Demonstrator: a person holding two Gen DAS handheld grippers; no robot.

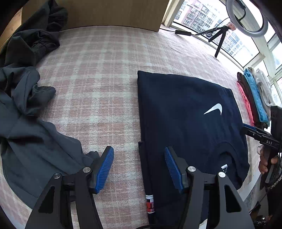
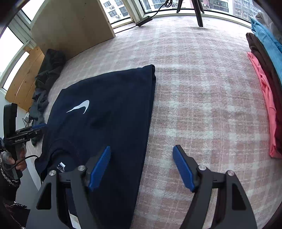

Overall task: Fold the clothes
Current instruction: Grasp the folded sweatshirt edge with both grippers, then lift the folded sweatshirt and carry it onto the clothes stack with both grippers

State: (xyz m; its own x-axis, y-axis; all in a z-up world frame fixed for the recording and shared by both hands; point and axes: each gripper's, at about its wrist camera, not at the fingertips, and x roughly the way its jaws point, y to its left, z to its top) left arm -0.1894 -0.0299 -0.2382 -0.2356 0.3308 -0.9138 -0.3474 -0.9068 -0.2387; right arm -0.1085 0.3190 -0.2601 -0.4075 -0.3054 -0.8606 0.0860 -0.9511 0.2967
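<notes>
A navy shirt [image 1: 186, 123] with a white swoosh lies folded into a long panel on the pink plaid blanket [image 1: 98, 79]. My left gripper [image 1: 139, 151] hovers open over the shirt's left edge, one blue pad over the blanket and the other over the cloth, nothing between them. In the right wrist view the same navy shirt [image 2: 109, 112] sits at the left. My right gripper [image 2: 141, 149] stands open across its right edge, holding nothing. Each gripper shows at the edge of the other's view, in a person's hand [image 1: 264, 163].
Crumpled dark grey garments [image 1: 23, 112] lie on the left of the blanket. A stack of folded clothes [image 2: 264, 74] in pink, brown and blue sits at the right. A wooden board [image 1: 98, 14], a tripod [image 1: 220, 40] and windows stand behind.
</notes>
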